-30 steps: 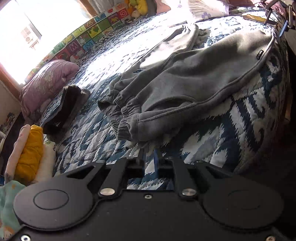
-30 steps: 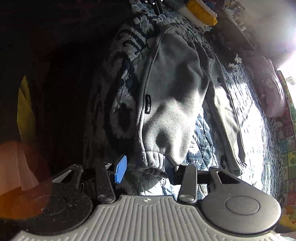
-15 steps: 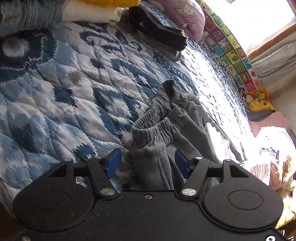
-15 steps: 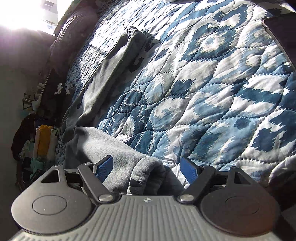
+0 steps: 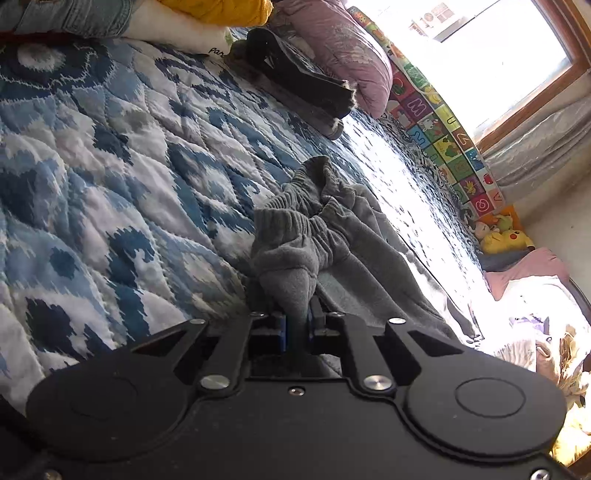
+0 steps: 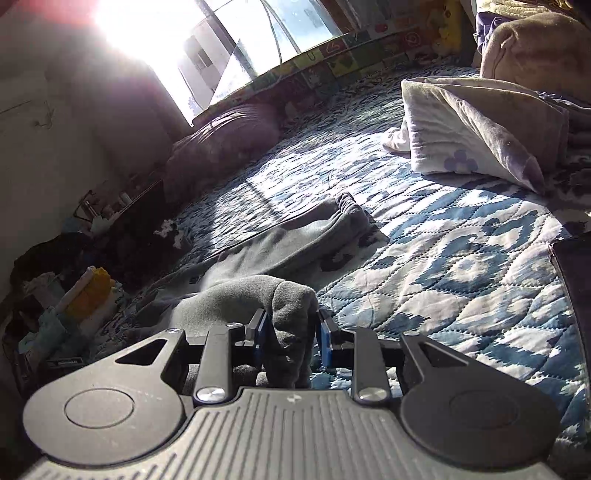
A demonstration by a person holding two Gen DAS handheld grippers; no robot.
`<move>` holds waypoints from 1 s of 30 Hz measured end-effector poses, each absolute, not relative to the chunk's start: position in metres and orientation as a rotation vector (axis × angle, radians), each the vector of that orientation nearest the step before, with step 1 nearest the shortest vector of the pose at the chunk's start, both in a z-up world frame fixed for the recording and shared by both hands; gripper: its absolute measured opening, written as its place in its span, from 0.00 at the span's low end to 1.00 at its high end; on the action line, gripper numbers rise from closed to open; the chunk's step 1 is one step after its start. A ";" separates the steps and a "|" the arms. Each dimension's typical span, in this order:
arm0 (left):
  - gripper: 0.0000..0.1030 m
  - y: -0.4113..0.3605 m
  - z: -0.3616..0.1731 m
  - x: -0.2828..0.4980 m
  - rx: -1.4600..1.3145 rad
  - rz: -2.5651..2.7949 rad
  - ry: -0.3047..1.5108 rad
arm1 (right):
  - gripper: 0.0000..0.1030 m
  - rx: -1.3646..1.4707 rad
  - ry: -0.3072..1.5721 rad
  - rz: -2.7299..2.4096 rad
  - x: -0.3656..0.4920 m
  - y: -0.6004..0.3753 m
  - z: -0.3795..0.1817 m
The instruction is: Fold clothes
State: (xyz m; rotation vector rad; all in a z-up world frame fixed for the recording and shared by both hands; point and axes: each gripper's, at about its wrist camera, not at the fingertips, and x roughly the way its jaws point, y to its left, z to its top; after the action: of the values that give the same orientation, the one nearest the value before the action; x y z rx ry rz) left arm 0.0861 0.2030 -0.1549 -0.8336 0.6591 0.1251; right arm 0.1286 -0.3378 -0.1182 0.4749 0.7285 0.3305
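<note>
Grey sweatpants lie on a blue and white quilt. In the left wrist view the elastic cuffs bunch up just ahead of my left gripper, which is shut on a pinch of the grey fabric. In the right wrist view the sweatpants stretch away across the quilt to a cuff. My right gripper is shut on a thick fold of them between its blue pads.
A folded dark garment, a purple duvet and a stack of folded clothes lie at the far side. An alphabet mat lines the window. A white pillow and a dark object sit to the right.
Both grippers were open around the grey fabric half a second ago. Both have since shut on it. The right gripper's view has swung to look across the bed toward the window.
</note>
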 end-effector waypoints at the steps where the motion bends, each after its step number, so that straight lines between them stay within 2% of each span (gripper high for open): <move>1: 0.17 0.202 -0.157 0.087 -0.844 0.119 0.670 | 0.37 0.500 0.791 0.292 0.139 -0.343 -0.132; 2: 0.24 0.203 -0.156 0.085 -0.860 0.104 0.665 | 0.39 0.549 0.825 0.259 0.144 -0.350 -0.143; 3: 0.43 0.204 -0.154 0.083 -0.874 0.092 0.652 | 0.47 0.622 0.833 0.243 0.144 -0.356 -0.152; 4: 0.57 0.204 -0.153 0.080 -0.886 0.081 0.638 | 0.53 0.719 0.815 0.242 0.141 -0.364 -0.159; 5: 0.57 0.204 -0.153 0.079 -0.885 0.078 0.636 | 0.65 0.793 0.796 0.241 0.136 -0.367 -0.167; 6: 0.57 0.202 -0.153 0.080 -0.872 0.081 0.645 | 0.67 0.832 0.786 0.239 0.134 -0.366 -0.173; 9: 0.54 0.195 -0.154 0.082 -0.821 0.100 0.650 | 0.64 0.894 0.782 0.246 0.134 -0.362 -0.183; 10: 0.46 0.191 -0.153 0.084 -0.786 0.113 0.654 | 0.62 0.890 0.789 0.262 0.136 -0.357 -0.185; 11: 0.33 0.187 -0.153 0.085 -0.745 0.127 0.659 | 0.34 0.886 0.797 0.278 0.138 -0.352 -0.186; 12: 0.05 0.185 -0.154 0.087 -0.734 0.128 0.675 | 0.24 0.846 0.799 0.285 0.138 -0.346 -0.184; 16: 0.07 0.184 -0.154 0.084 -0.705 0.142 0.688 | 0.24 0.630 0.624 0.238 0.124 -0.336 -0.147; 17: 0.09 0.183 -0.154 0.084 -0.694 0.145 0.696 | 0.28 0.558 0.660 0.219 0.128 -0.330 -0.147; 18: 0.13 0.183 -0.152 0.084 -0.683 0.150 0.704 | 0.37 0.487 0.714 0.204 0.134 -0.324 -0.151; 19: 0.18 0.183 -0.150 0.084 -0.673 0.155 0.710 | 0.40 0.454 0.739 0.192 0.135 -0.322 -0.154; 20: 0.23 0.184 -0.147 0.083 -0.662 0.171 0.705 | 0.44 0.457 0.737 0.183 0.132 -0.325 -0.158; 21: 0.43 0.183 -0.141 0.078 -0.631 0.213 0.681 | 0.56 0.467 0.727 0.171 0.128 -0.328 -0.158; 22: 0.53 0.180 -0.134 0.072 -0.580 0.257 0.652 | 0.61 0.462 0.692 0.148 0.122 -0.329 -0.153; 27: 0.52 0.144 -0.105 0.061 -0.336 0.255 0.520 | 0.60 0.312 0.457 0.148 0.097 -0.315 -0.121; 29: 0.52 0.119 -0.106 0.069 -0.281 0.132 0.520 | 0.59 0.232 0.423 0.243 0.095 -0.297 -0.115; 30: 0.52 0.106 -0.110 0.073 -0.233 0.084 0.534 | 0.55 0.198 0.436 0.292 0.096 -0.286 -0.116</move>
State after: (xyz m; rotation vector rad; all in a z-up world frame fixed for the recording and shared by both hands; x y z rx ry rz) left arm 0.0730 0.1056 -0.1098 -0.2326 0.5345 0.0844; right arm 0.0961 -0.2863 -0.1160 0.1983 0.4356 0.2915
